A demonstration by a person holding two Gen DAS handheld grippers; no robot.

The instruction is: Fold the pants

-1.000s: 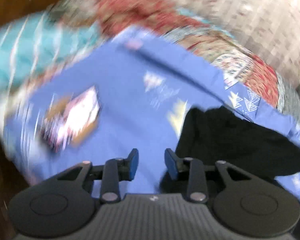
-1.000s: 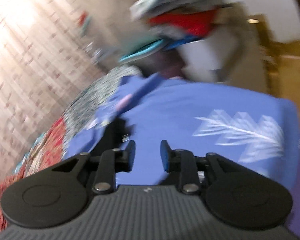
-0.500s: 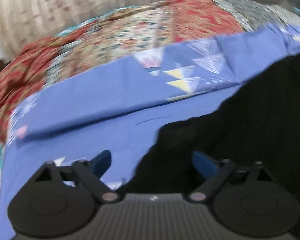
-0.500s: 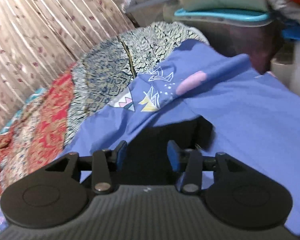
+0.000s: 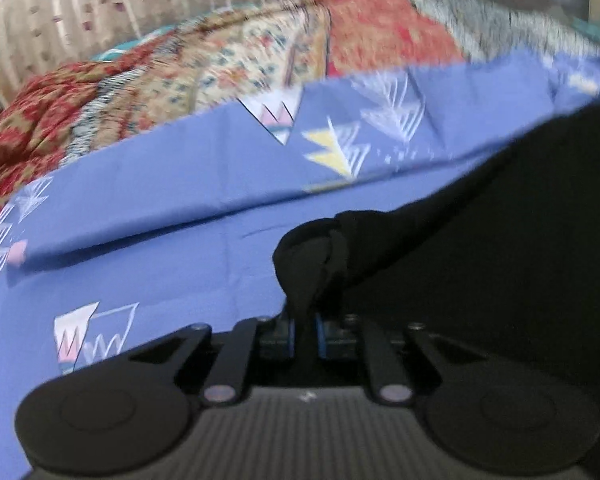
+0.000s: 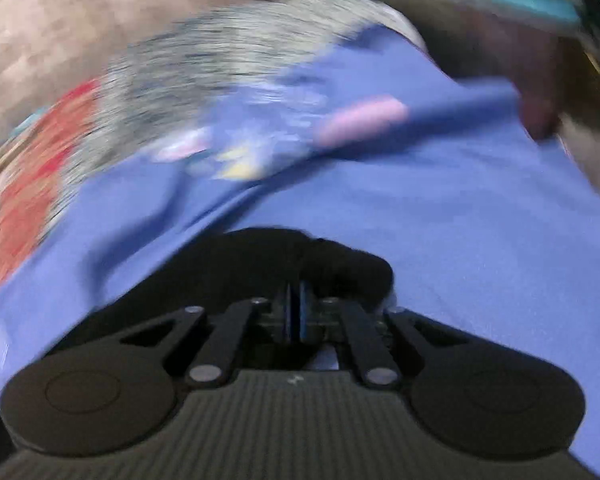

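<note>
The black pants (image 5: 480, 248) lie on a blue printed sheet (image 5: 172, 264) and fill the right half of the left wrist view. My left gripper (image 5: 304, 334) is shut on a bunched edge of the pants, and the cloth rises from between the blue pads. In the right wrist view, my right gripper (image 6: 295, 316) is shut on another bunched edge of the pants (image 6: 320, 260), with black cloth spreading to the left under it. This view is blurred.
The blue sheet (image 6: 440, 208) covers a bed with a red, cream and grey patchwork quilt (image 5: 228, 68) behind it. A beige curtain (image 5: 140, 4) hangs at the back. A dark piece of furniture with teal items (image 6: 500, 20) stands at the far right.
Both grippers were open half a second ago, over the pants. Both have since shut on bunched black cloth. The right view is now blurred by motion.
</note>
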